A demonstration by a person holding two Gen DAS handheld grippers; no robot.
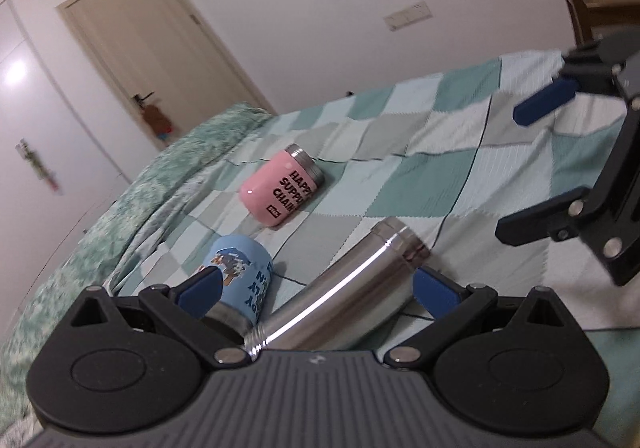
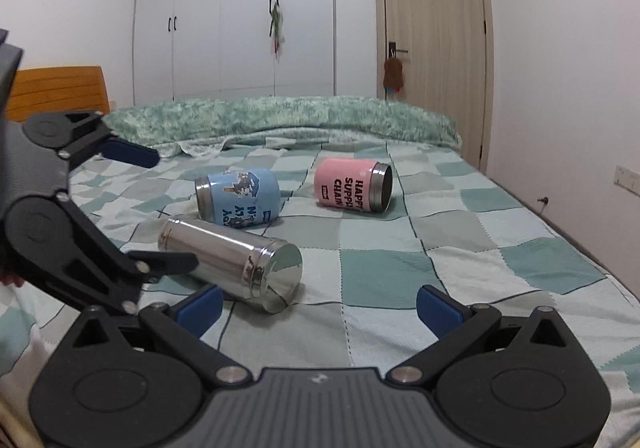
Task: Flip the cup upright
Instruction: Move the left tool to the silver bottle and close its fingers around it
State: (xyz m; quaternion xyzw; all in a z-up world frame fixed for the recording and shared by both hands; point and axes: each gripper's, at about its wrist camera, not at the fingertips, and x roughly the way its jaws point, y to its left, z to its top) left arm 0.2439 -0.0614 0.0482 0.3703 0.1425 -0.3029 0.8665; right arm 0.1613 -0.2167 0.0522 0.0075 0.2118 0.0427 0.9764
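Note:
Three cups lie on their sides on the checked bedspread (image 2: 460,240). A tall steel tumbler (image 2: 232,262) lies nearest; in the left wrist view the steel tumbler (image 1: 344,288) lies between my open left fingers, untouched. A blue cup (image 2: 240,201) lies behind it, also seen in the left wrist view (image 1: 240,280). A pink cup (image 2: 352,185) lies farther right, also seen from the left (image 1: 280,187). My left gripper (image 1: 316,292) is open and hovers at the tumbler's mouth end. My right gripper (image 2: 318,308) is open and empty, just short of the tumbler's base.
A rolled green blanket (image 2: 280,119) lies along the far side of the bed. A wooden headboard (image 2: 60,91) stands at the left. White wardrobes (image 2: 236,11) and a door (image 2: 432,39) are behind. The bed's right edge runs near the wall.

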